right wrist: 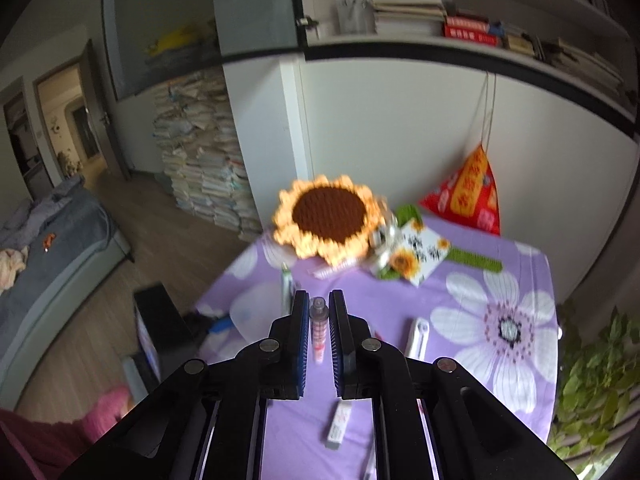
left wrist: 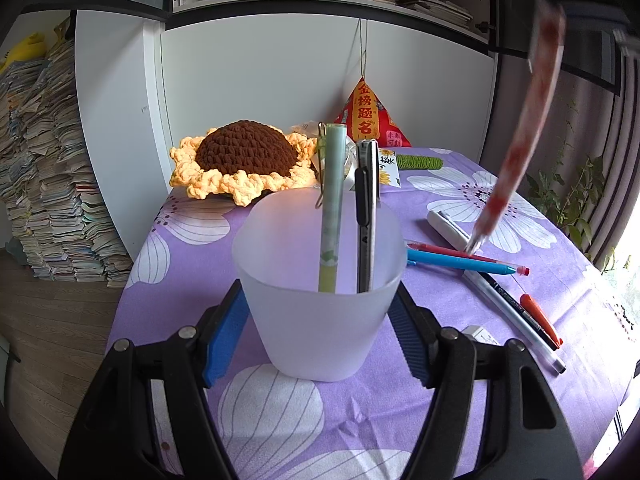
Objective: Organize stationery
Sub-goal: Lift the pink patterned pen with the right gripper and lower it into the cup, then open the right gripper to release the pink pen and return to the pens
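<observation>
Mid-step: loading pens into frosted cup (left wrist: pixel 320 280). Left gripper (left wrist: pixel 316 336) clamping cup, steadying it on purple cloth (left wrist: pixel 460 176). Right gripper (right wrist: pixel 319 332) pinching red-patterned pen (left wrist: pixel 520 140), hanging tip-down right of cup, above loose pens (left wrist: pixel 468 262). Next, likely: carrying pen over cup rim, aligning upright, releasing.

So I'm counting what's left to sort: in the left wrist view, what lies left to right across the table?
Crochet sunflower → frosted cup held in the left tongs → blue pen → orange marker.
</observation>
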A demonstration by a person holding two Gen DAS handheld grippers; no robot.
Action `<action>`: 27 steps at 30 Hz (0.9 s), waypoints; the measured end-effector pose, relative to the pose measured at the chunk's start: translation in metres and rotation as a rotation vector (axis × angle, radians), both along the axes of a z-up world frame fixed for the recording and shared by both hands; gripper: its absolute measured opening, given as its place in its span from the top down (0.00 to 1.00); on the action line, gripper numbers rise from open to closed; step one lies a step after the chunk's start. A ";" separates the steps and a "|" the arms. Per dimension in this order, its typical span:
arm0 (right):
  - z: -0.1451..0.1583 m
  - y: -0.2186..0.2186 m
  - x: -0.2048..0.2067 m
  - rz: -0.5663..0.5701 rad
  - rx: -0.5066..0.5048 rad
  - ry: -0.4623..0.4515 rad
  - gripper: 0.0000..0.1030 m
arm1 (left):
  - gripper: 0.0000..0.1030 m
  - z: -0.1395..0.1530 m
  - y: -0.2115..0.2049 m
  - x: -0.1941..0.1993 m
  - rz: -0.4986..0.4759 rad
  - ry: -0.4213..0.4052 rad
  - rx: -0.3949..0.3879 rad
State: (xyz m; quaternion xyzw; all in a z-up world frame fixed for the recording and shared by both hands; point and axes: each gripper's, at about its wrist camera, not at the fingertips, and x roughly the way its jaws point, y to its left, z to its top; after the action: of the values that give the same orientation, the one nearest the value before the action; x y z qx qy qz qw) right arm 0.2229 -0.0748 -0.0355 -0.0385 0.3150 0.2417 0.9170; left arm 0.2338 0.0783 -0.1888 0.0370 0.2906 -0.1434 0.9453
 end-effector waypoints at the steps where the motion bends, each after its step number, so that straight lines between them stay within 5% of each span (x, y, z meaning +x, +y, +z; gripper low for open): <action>1: 0.006 0.003 0.000 0.009 0.008 -0.013 0.90 | 0.33 0.000 0.000 0.000 0.000 0.000 0.000; 8: 0.024 0.030 0.012 0.071 0.047 -0.048 0.90 | 0.33 0.000 0.000 0.000 0.000 0.000 0.000; 27: -0.057 0.047 0.056 0.068 -0.009 0.185 0.90 | 0.33 0.000 0.000 0.000 0.000 0.001 0.000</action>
State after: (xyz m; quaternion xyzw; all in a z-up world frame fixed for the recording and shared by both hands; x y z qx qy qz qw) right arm 0.2785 -0.0273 -0.0930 -0.0309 0.3978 0.2739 0.8751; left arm 0.2340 0.0782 -0.1886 0.0369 0.2909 -0.1433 0.9452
